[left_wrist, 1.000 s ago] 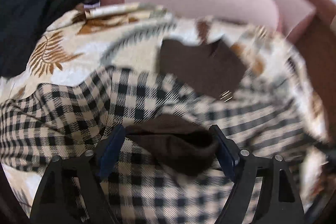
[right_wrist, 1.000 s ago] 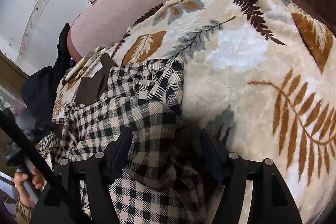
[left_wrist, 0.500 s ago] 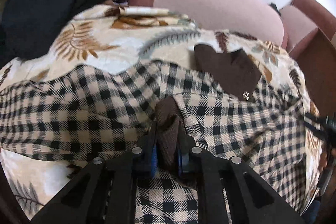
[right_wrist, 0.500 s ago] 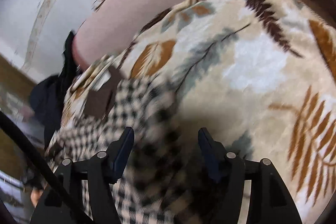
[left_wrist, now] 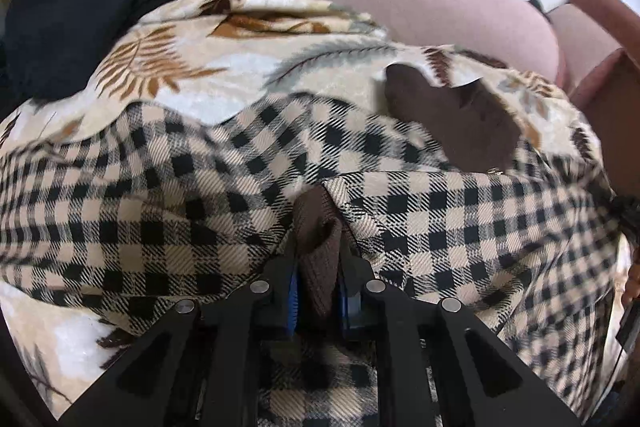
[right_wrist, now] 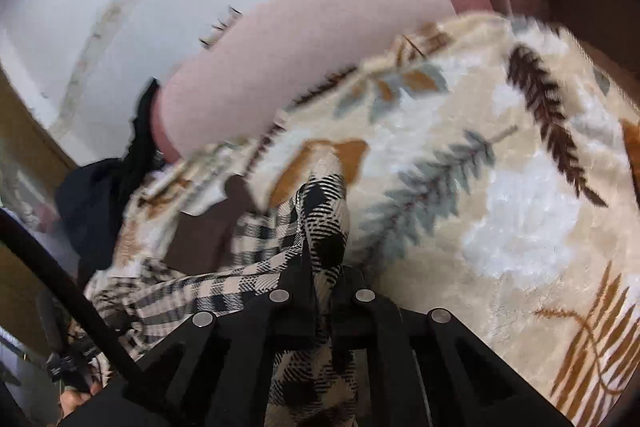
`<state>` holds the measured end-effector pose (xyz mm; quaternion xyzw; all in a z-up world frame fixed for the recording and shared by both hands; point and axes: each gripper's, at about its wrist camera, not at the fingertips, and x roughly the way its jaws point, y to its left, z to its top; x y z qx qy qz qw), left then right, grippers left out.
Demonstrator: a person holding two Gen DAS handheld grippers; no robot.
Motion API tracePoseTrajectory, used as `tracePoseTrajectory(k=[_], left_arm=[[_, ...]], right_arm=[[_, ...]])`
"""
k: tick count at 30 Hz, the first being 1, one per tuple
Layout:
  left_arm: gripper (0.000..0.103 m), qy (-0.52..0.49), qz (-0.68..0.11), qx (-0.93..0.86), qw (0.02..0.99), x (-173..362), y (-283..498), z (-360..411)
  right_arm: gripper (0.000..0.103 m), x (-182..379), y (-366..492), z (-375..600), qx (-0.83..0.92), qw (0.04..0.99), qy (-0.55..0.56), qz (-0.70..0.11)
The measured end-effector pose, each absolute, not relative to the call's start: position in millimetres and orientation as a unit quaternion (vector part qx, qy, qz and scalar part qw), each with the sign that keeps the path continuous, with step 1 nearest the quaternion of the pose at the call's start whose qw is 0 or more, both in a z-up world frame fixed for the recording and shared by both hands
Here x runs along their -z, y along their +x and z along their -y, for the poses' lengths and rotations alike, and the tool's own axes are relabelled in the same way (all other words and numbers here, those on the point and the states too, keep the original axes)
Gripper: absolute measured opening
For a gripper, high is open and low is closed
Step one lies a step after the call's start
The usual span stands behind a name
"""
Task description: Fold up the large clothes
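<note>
While both my left claw (left_wrist: 317,269) and right claw (right_wrist: 325,281) clamp the beige-and-black checked garment (left_wrist: 168,195), a hasty pull could slip its thin pinched edges.

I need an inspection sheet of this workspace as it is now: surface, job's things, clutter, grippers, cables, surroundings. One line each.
Surface: leaf-print blanket spread over a pink sofa.
Job's things: checked garment lying on the blanket, brown lining showing.
Clutter: dark clothing heaped at the sofa's end.
Grippers: left gripper shut on the garment's brown lining fold; right gripper has just closed on a checked edge.
Cables: black cable in the right wrist view.
Surroundings: white wall behind the sofa.
</note>
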<state>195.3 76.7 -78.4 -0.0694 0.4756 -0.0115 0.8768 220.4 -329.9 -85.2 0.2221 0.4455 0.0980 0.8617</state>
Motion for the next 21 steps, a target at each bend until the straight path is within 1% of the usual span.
tracePoseTrajectory(k=[1, 2, 3, 5, 6, 7, 9, 11, 12, 13, 14, 15, 18, 20, 21], left_arm=[[0.015, -0.072, -0.474, 0.012, 0.878, 80, 194, -78], [0.018, -0.071, -0.472, 0.012, 0.879, 79, 193, -79], [0.022, -0.067, -0.472, 0.013, 0.879, 77, 191, -80], [0.026, -0.055, -0.472, 0.018, 0.88, 73, 187, -84], [0.031, -0.054, -0.473, 0.025, 0.879, 70, 184, -87], [0.034, -0.055, -0.474, 0.029, 0.878, 68, 182, -89], [0.045, -0.059, -0.474, 0.041, 0.877, 65, 176, -92], [0.046, -0.047, -0.477, 0.041, 0.877, 67, 172, -89], [0.046, -0.029, -0.491, 0.032, 0.87, 74, 171, -86], [0.046, -0.022, -0.495, 0.028, 0.868, 77, 170, -85], [0.046, -0.02, -0.494, 0.027, 0.869, 77, 167, -84], [0.046, -0.019, -0.493, 0.026, 0.869, 73, 161, -86], [0.046, -0.023, -0.491, 0.027, 0.871, 60, 139, -97], [0.046, -0.025, -0.495, 0.027, 0.868, 50, 114, -107], [0.047, -0.031, -0.501, 0.031, 0.864, 44, 96, -113]], right_arm=[[0.02, 99, 224, 331, -0.083, 0.851, 0.215, -0.473], [0.029, 108, 222, 334, -0.074, 0.843, 0.213, -0.489], [0.038, 111, 217, 339, -0.074, 0.842, 0.219, -0.488], [0.042, 105, 197, 353, -0.085, 0.845, 0.242, -0.469], [0.05, 101, 185, 358, -0.092, 0.847, 0.25, -0.461], [0.059, 96, 174, 360, -0.104, 0.848, 0.256, -0.453], [0.063, 89, 158, 359, -0.127, 0.848, 0.254, -0.448], [0.063, 88, 148, 350, -0.141, 0.849, 0.233, -0.454], [0.063, 91, 146, 342, -0.142, 0.847, 0.218, -0.463], [0.059, 101, 149, 332, -0.138, 0.843, 0.19, -0.483], [0.048, 109, 152, 325, -0.132, 0.839, 0.17, -0.499], [0.035, 113, 154, 319, -0.123, 0.843, 0.142, -0.505], [0.033, 100, 152, 312, -0.098, 0.85, 0.116, -0.504], [0.033, 82, 139, 304, -0.082, 0.868, 0.094, -0.48], [0.038, 72, 129, 297, -0.092, 0.875, 0.09, -0.467]])
